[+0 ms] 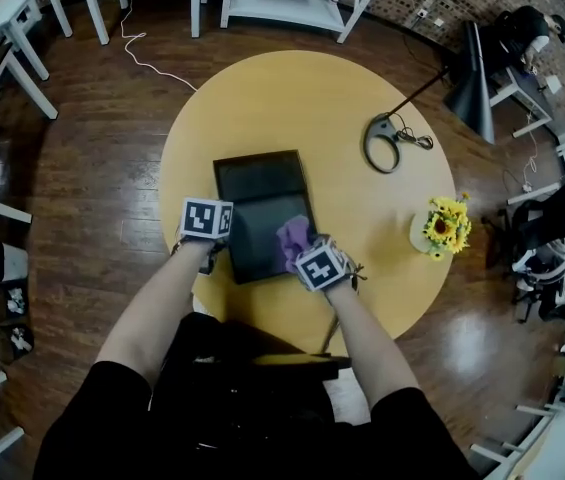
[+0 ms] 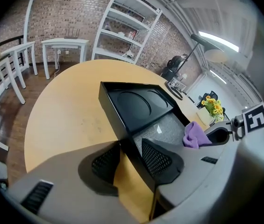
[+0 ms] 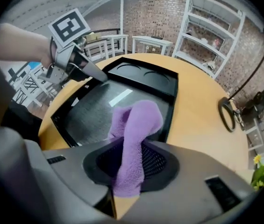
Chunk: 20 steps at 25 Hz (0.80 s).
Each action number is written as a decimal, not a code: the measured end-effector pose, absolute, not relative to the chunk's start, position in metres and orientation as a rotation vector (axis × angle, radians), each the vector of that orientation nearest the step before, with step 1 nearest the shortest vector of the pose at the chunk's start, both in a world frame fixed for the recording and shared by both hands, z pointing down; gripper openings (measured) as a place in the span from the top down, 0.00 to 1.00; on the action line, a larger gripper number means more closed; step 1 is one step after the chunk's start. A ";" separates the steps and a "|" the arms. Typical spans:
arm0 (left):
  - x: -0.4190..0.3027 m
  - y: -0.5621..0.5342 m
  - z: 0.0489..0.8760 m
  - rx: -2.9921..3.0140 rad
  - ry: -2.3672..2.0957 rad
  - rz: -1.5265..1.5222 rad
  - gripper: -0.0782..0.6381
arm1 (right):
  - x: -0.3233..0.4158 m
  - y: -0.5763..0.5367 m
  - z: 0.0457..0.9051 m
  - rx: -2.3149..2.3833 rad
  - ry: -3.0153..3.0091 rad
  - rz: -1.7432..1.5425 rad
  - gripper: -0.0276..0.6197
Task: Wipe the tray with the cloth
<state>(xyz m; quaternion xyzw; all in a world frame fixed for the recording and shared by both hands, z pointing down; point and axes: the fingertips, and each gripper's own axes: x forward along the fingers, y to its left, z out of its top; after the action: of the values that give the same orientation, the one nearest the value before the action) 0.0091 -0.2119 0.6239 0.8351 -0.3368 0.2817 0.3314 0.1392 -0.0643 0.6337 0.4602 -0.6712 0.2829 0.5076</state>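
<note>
**Q:** Head view: where does the work lie?
**A:** The tray (image 1: pixel 257 193) sits on the counter (image 1: pixel 312 98), long axis 12 to 6 o'clock. The left claw (image 1: pixel 214 251) is at its 7 o'clock edge. The right claw (image 1: pixel 300 251), with the cloth (image 1: pixel 295 234), is at the 5 o'clock corner. Bare floor runs toward 11 o'clock from the cloth, so the stroke likely goes that way.

**Q:** Left gripper view?
**A:** The left claw (image 2: pixel 131 146) is closed on the tray (image 2: pixel 136 104) rim, one pad inside and one outside. The cloth (image 2: pixel 195 135) is at 2 o'clock.

**Q:** Right gripper view?
**A:** The right claw (image 3: pixel 129 160) pinches the cloth (image 3: pixel 139 120), which juts over the near rim. Whether it touches the floor cannot be confirmed.

**Q:** Lettering?
**A:** None legible, only square markers (image 3: pixel 68 27).
</note>
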 end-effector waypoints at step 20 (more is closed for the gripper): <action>0.004 -0.201 0.620 2.232 -0.851 0.841 0.73 | 0.113 -0.060 0.607 1.199 -1.909 1.283 0.81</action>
<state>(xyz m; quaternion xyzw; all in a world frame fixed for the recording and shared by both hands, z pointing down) 0.0038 -0.2012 0.6200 0.8407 -0.3205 0.3170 0.3000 0.1135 -0.0597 0.6075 0.4451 -0.7084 0.4763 0.2705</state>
